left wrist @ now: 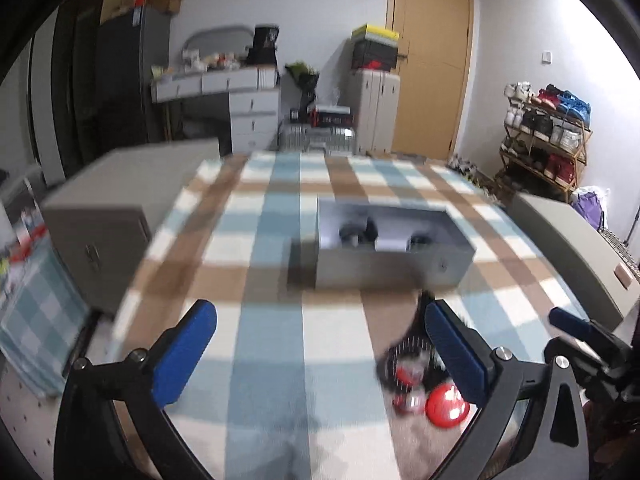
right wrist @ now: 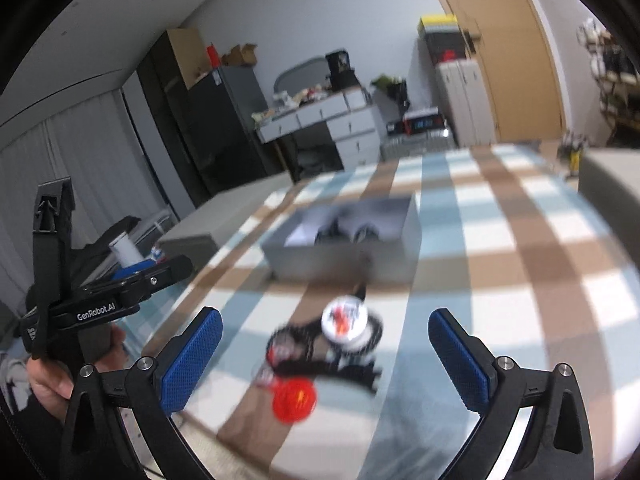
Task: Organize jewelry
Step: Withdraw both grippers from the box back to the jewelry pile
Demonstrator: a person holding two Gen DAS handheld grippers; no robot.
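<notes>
A grey open box (left wrist: pixel 394 262) stands on the checked tablecloth (left wrist: pixel 264 240), with dark items blurred inside; it also shows in the right wrist view (right wrist: pixel 344 256). In front of it lies a heap of black-strapped watches or bracelets (right wrist: pixel 320 352) with a white round face (right wrist: pixel 345 318) and a red disc (right wrist: pixel 295 400). The heap shows at lower right in the left wrist view (left wrist: pixel 416 376). My left gripper (left wrist: pixel 320 352) is open and empty, left of the heap. My right gripper (right wrist: pixel 326 360) is open and empty, above the heap. Both views are blurred.
Two grey boxes flank the table, one at the left (left wrist: pixel 120 200) and one at the right (left wrist: pixel 568 248). A white drawer desk (left wrist: pixel 240 100), a wooden door (left wrist: pixel 432 60) and a shoe rack (left wrist: pixel 548 136) stand beyond the table.
</notes>
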